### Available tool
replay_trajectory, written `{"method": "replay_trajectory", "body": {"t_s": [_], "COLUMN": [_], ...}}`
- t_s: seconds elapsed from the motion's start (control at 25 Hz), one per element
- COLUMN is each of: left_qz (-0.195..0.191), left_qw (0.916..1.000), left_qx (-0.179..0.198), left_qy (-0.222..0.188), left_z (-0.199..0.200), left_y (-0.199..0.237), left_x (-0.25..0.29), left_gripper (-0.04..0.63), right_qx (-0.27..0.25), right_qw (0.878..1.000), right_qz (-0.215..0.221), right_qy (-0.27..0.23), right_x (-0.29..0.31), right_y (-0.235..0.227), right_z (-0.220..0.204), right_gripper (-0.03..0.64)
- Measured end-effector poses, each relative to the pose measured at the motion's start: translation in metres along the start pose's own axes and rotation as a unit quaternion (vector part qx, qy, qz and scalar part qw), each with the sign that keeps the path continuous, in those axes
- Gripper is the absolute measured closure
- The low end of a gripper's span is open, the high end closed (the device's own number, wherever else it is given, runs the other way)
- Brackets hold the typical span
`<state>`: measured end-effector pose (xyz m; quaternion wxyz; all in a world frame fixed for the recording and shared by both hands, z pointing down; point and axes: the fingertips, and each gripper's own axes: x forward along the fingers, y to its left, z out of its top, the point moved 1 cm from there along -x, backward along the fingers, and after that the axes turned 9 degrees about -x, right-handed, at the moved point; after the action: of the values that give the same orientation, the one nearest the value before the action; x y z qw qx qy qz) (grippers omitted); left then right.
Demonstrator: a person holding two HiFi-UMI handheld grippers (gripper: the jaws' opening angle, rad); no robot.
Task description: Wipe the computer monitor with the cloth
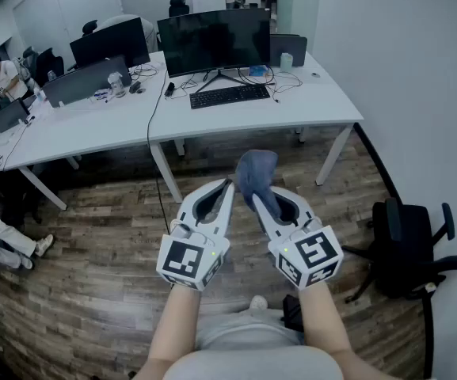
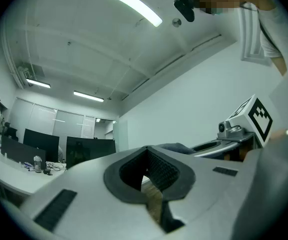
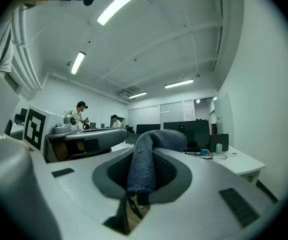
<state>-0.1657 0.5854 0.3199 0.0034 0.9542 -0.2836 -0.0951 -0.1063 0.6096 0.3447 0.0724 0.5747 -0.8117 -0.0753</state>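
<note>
Draping cloth (image 1: 257,172) hides right tongs (image 1: 253,195) tips.

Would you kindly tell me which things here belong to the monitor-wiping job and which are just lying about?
Job: blue cloth, clamped in the right gripper; curved monitor on the desk.
Lying about: keyboard, second monitor, black office chair.

Your left claw (image 1: 229,185) and right claw (image 1: 255,202) are pale grey, tapering shells with dark ribbed pads (image 2: 163,171) lining an oval opening, each backed by a white cube (image 1: 187,261) of black square markers with a tiny green light, and you wear a light top (image 1: 248,335).
</note>
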Motion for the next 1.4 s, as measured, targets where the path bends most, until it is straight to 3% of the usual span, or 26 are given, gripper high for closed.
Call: {"method": "replay_trajectory", "body": {"t_s": [0.4,0.76,1.4], "left_qz": [0.015,0.041,0.050], "left_qw": [0.9998,0.9991,0.9986], "left_qx": [-0.005,-0.006,-0.013], "left_qy": [-0.009,-0.009,-0.003], "left_z": [-0.010,-0.021,-0.036], "left_y": [-0.003,-0.001,0.057], "left_x": [0.036,0.052,0.113], "left_gripper": [0.589,0.589,0.589], "right_qx": [-0.012,0.023,0.003], "right_qw": [1.000,0.999,1.000], "right_qz": [0.019,0.036,0.029], "right_qy": [0.010,-0.006,0.004], "right_x": [0.007,0.009,0.065], "right_y": [-0.031,-0.058,-0.105], "right_z": [-0.017,-0.027,-0.041], "right_gripper": [0.554,0.554,0.552]}}
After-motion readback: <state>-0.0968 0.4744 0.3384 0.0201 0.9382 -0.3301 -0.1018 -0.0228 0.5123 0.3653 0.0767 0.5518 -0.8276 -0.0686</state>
